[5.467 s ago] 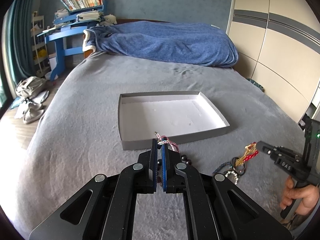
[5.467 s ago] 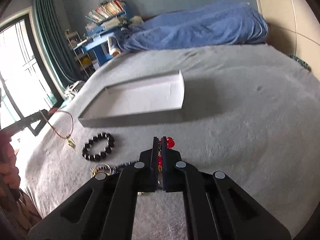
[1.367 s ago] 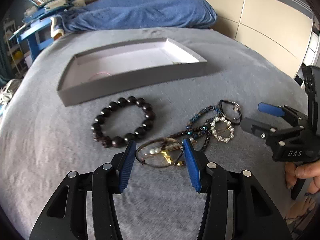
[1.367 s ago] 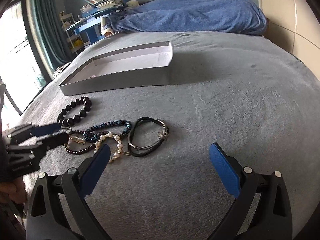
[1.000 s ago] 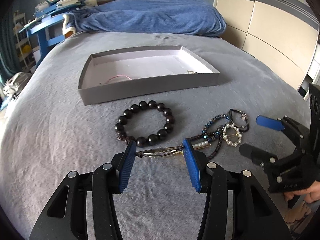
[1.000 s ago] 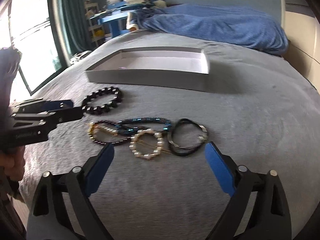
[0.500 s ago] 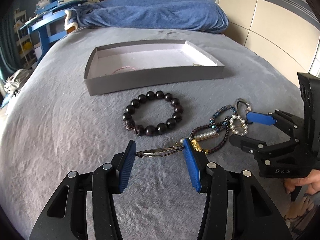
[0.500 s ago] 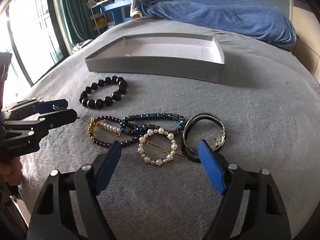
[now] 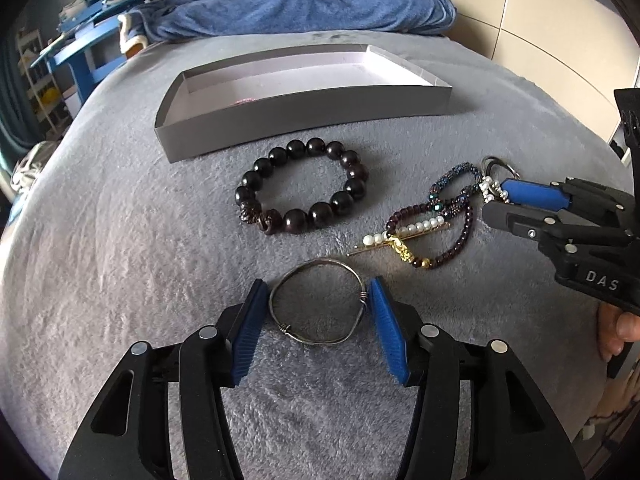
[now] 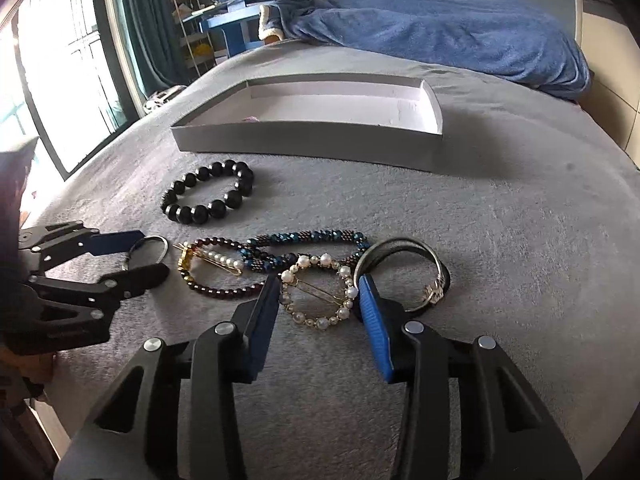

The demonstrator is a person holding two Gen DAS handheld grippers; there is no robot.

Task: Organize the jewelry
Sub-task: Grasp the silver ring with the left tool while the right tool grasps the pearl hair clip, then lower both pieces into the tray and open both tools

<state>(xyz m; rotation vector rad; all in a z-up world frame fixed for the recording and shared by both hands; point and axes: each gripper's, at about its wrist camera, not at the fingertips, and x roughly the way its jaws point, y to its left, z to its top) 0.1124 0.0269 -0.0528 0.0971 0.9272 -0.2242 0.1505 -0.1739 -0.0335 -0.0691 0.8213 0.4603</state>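
Jewelry lies on a grey blanket before a shallow grey box (image 9: 304, 108) (image 10: 312, 146). My left gripper (image 9: 318, 300) is open with its blue pads on both sides of a thin silver wire bangle (image 9: 316, 302), which also shows in the right wrist view (image 10: 146, 252). My right gripper (image 10: 319, 292) is open around a pearl ring clip (image 10: 318, 290). A black bead bracelet (image 9: 300, 192) (image 10: 208, 198), a dark red bead bracelet with a gold charm (image 9: 432, 236) (image 10: 216, 268), a blue bead bracelet (image 10: 304, 248) and a black cord bracelet (image 10: 404, 276) lie nearby.
A pink cord item (image 9: 244, 100) lies inside the box. A blue duvet (image 9: 300, 4) is heaped at the bed's far end. A blue desk with books (image 9: 92, 12) stands to the far left, and a window (image 10: 48, 60) is on the left.
The left gripper tilted down over the silver bangle, which now lies flat between its pads. The right gripper narrowed and moved in around the pearl ring clip.
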